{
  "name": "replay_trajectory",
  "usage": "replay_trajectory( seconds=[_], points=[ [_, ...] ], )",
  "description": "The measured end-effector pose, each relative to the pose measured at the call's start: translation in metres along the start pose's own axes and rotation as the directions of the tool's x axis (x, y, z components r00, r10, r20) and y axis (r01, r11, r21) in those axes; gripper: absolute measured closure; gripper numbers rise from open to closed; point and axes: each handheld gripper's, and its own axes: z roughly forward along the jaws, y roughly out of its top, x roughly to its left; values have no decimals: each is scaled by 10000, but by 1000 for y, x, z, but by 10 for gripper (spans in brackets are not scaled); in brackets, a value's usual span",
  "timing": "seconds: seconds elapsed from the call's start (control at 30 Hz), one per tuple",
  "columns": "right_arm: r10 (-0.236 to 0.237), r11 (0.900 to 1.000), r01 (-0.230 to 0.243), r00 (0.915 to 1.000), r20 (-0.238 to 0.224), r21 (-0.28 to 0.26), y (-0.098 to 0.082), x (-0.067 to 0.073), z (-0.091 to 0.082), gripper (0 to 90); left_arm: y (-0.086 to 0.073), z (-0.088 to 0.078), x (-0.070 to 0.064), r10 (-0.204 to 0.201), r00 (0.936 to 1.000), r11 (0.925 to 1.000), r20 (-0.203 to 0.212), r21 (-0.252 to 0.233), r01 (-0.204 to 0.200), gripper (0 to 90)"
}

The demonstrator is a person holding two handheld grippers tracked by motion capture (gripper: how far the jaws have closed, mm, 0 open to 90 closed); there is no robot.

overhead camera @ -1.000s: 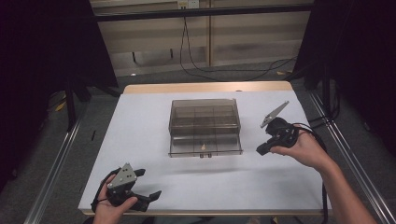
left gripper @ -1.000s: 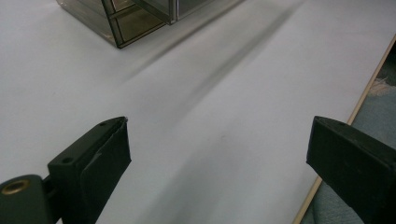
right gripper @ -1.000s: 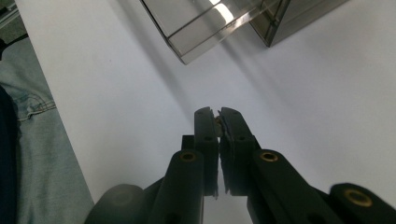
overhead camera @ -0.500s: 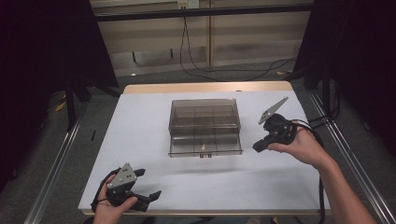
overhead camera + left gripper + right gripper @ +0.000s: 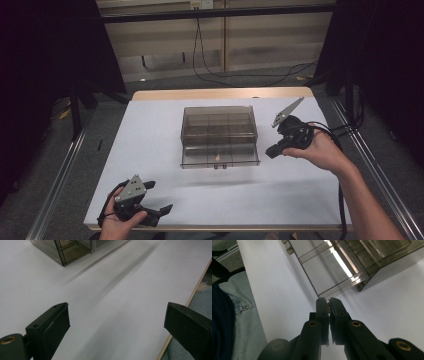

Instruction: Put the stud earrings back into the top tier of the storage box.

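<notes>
- At the left of the high view we see the left gripper (image 5: 159, 199), a black two-jaw tool with a grey three-cornered plate on top, held in the person's left hand (image 5: 116, 223) at the near edge of the white table top (image 5: 150, 145).
- Its jaws stand wide apart. In the left gripper view (image 5: 117, 322) nothing is between them, only bare white surface, and the wooden edge of the table runs past the right jaw.
- In the middle of the table stands the smoky transparent plastic organizer box with small compartments (image 5: 219, 135). Its lowest drawer (image 5: 220, 156) is pulled out toward the person, and a small pale item (image 5: 218, 158) lies inside it; we cannot tell what it is.
- The box is well apart from the left gripper. One corner of the box (image 5: 65, 252) shows at the top of the left gripper view.
- To the right of the box we see the right gripper (image 5: 270, 151), held in the person's right hand (image 5: 320, 152) above the table, just beside the right end of the open drawer and apart from it.
- In the right gripper view (image 5: 329, 305) its jaws are closed together, and a tiny pale thing (image 5: 328, 304) is pinched at the tips; it is too small to name.
- The same view shows the clear drawer (image 5: 329, 270) just beyond the jaw tips, and blue denim fabric (image 5: 242, 322) past the table edge.
</notes>
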Motion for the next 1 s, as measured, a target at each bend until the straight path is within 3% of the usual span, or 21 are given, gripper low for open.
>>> replay_trajectory(
  seconds=[1.0],
  points=[
    [-1008, 9943, 1019, 9942, -386, 301, 65, 13, 21, 867, 0, -1, 0, 148, 9999, 9999, -66, -37, -148, 62]
  ],
)
